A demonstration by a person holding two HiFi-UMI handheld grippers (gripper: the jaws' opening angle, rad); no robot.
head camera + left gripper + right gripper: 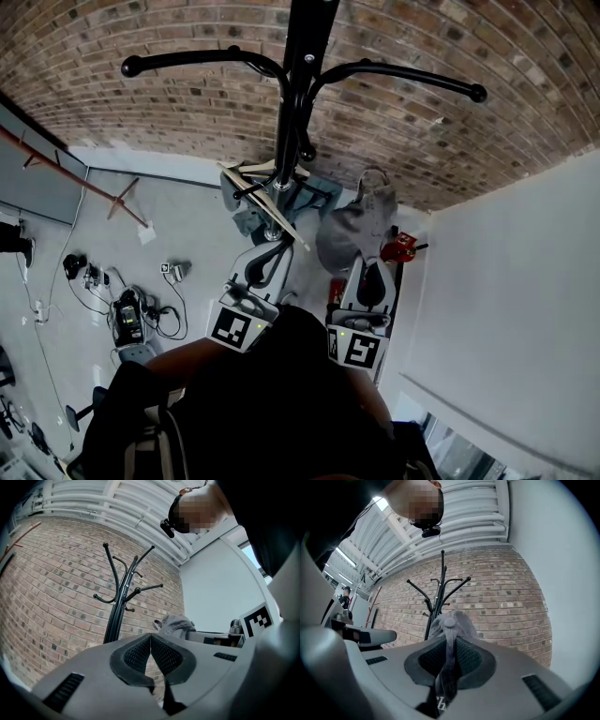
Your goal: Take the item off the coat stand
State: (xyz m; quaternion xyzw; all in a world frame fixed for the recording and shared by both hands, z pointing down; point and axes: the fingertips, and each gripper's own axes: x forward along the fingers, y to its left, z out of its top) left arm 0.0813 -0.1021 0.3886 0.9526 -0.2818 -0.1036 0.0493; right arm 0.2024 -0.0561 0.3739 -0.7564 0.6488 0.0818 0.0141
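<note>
**Cap clear of the stand, pinched in the right gripper**

The grey cap (356, 230) sits just right of centre in the head view, beside the stand (300, 84) pole and touching none of its hooks. In the right gripper view it (452, 620) stands crown-up with a fold of cloth running down between the jaws. The right gripper (367, 274) is clamped on that fold, a grip that looks chosen to keep the floppy cloth from sliding. The left gripper (265, 262) rides beside the pole at centre, jaws pressed together on nothing, so it reads as just a spare hand. On room, the hook arms spread across the top of the frame and the white wall (506, 281) closes off the right. Cables (141, 314) litter the lower left, so I'd judge the clearest way out is straight back toward the bottom edge.
</note>
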